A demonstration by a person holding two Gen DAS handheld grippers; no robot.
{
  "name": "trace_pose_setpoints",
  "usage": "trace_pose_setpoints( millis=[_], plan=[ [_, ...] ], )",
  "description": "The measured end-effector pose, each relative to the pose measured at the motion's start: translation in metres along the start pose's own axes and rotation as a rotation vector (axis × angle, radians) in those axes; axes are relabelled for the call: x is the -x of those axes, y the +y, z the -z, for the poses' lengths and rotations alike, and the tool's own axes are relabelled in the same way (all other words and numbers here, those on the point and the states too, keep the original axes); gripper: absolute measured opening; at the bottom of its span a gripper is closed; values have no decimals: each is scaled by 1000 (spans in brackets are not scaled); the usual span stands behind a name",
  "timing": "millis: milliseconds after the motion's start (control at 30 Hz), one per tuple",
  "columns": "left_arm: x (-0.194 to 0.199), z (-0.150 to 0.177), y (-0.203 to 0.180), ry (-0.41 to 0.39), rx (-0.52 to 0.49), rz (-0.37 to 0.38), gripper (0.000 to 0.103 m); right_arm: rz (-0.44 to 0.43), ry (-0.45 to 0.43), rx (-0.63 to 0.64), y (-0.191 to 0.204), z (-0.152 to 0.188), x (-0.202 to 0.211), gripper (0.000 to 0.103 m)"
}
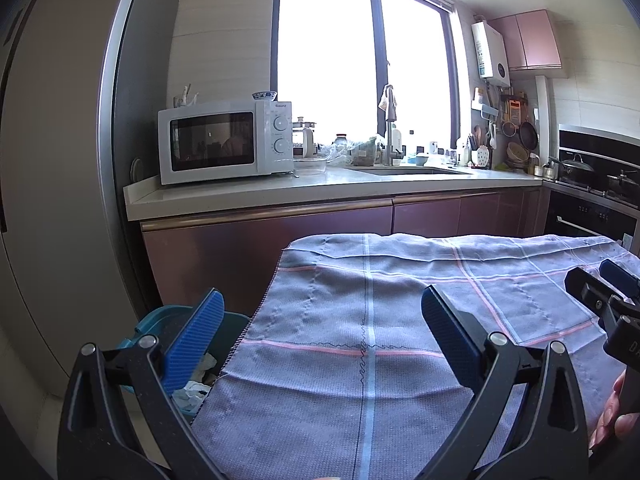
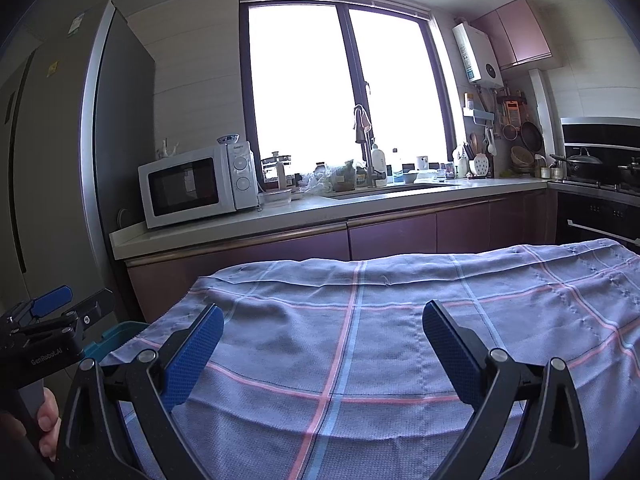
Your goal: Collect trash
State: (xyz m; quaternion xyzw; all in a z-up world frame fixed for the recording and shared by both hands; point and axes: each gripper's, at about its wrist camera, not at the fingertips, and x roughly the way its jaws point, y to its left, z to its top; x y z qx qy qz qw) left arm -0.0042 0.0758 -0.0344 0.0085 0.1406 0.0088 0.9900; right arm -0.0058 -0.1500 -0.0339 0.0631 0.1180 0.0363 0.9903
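Note:
A teal trash bin [image 1: 150, 326] stands on the floor at the table's left end; crumpled white trash [image 1: 196, 390] lies inside it. Its rim also shows in the right wrist view [image 2: 120, 336]. My left gripper [image 1: 322, 312] is open and empty, held over the left end of the table, its left finger above the bin. My right gripper [image 2: 323, 324] is open and empty over the middle of the table. Each gripper shows at the edge of the other's view: the right one [image 1: 600, 284], the left one [image 2: 60, 308]. No trash shows on the cloth.
The table is covered by a grey-blue checked cloth [image 1: 400, 320] with pink and blue lines. Behind it runs a kitchen counter [image 1: 280, 194] with a white microwave [image 1: 224, 142], a sink and a faucet [image 1: 390, 128]. A tall fridge [image 1: 52, 160] stands left; a stove [image 1: 592, 176] right.

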Motion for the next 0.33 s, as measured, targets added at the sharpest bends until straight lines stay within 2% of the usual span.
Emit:
trace_pose_setpoints(
  millis=[100,233,333],
  plan=[
    [-10,-3,-6,37,-19,25,97,5,12,5,-6,-1,-1,96],
    [-49,-9,-22,197,-35,85,97,34,82,-13,-34,-5,-9,96],
    [-87,-10,-31,306,-25,96,97,100,137,-16,-69,-9,-15,96]
  ],
)
